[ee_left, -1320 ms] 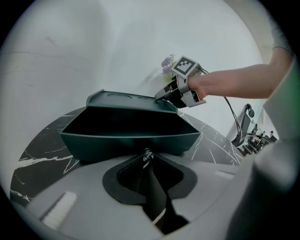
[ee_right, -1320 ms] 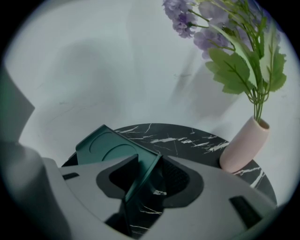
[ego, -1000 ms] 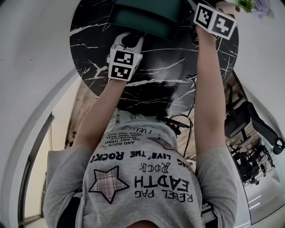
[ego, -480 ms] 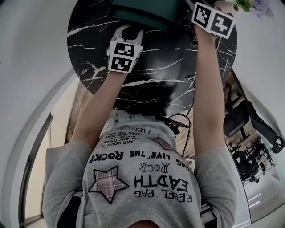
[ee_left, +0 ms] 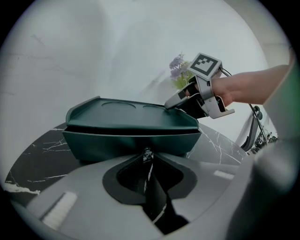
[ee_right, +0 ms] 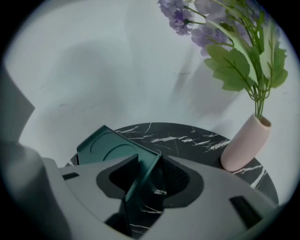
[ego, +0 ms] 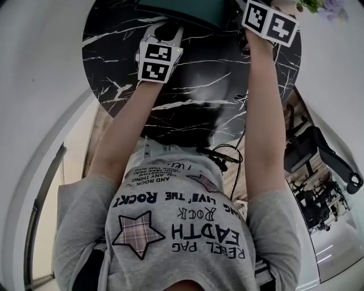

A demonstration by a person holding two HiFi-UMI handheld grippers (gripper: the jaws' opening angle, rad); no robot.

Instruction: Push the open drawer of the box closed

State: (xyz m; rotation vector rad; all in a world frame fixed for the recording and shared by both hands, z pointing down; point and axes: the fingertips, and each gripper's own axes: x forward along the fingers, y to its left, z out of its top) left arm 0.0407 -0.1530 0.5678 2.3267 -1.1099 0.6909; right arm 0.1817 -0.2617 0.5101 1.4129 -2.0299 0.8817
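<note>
A dark green box (ego: 187,8) stands at the far side of the round black marble table (ego: 199,102). In the left gripper view its drawer front (ee_left: 131,143) sits just under the lid, sticking out only a little. My left gripper (ee_left: 147,152) is shut, its tips pressed against the middle of that drawer front; in the head view the left gripper (ego: 169,28) reaches the box from the near side. My right gripper (ee_right: 145,176) has the box's right corner edge between its jaws and grips it. The left gripper view shows the right gripper (ee_left: 180,101) on the box's far right corner.
A pale pink vase (ee_right: 246,143) with purple flowers and green leaves stands on the table right of the box, close to my right gripper. A curved white wall lies behind the table. Office chairs (ego: 318,153) and cables are on the floor at the right.
My left gripper has moved forward toward the box, and the drawer has slid further in. The right gripper has stayed on the box's corner.
</note>
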